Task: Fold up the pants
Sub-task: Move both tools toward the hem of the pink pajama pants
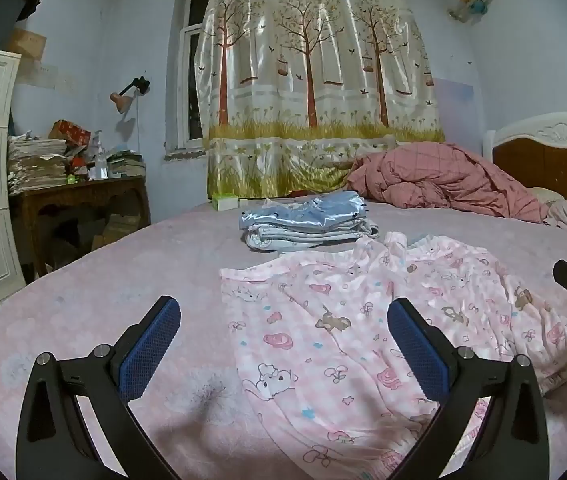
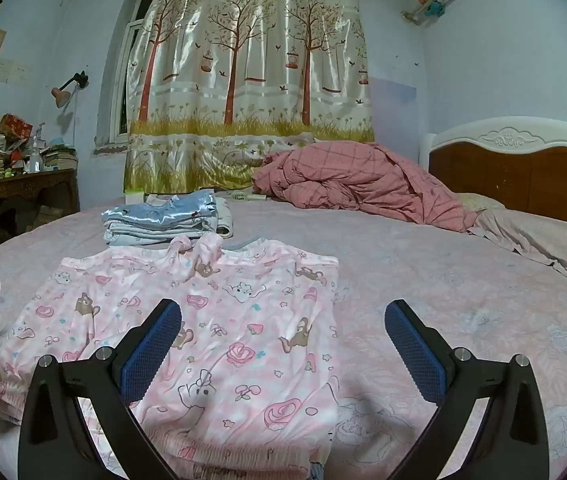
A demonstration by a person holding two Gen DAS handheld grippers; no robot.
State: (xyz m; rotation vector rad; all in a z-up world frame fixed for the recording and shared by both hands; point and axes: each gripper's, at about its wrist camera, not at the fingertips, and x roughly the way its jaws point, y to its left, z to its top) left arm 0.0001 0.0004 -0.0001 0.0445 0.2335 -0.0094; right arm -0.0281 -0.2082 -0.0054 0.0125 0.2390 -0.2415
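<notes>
Big pink floral-sheeted bed [image 2: 463, 320] carries everything; no bench in play.

Crumpled pink checked quilt [image 2: 363, 184] sits at the far side, about 1 o'clock from the right claw, well clear of the work.

Pink cotton pyjama pants with a cartoon animal and rose print [image 2: 219, 320] lie spread on the bed right in front of both claws: 11 o'clock from the right one, 1 o'clock from the left one [image 1: 363, 340]. They look laid out roughly flat, with cloth bunched into a wrinkled knot at the far edge, 12 o'clock side. A gathered elastic hem shows at the near edge in the right wrist view. I can't tell whether one fold is already in; it reads as mostly unfolded.

Stack of folded garments, shiny pale blue satin piece on top [image 1: 303, 212], sits just beyond the pants at 12 o'clock. Judging by that, earlier items are done and this pair is next.

Left claw [image 1: 283, 344]: fingers wide apart, nothing between them, hovering over the left edge of the pants.
Right claw [image 2: 283, 344]: same, spread wide, empty, over the right edge.

Left to do: grab, smooth the bunch, fold, stack. Basically all of it.
</notes>
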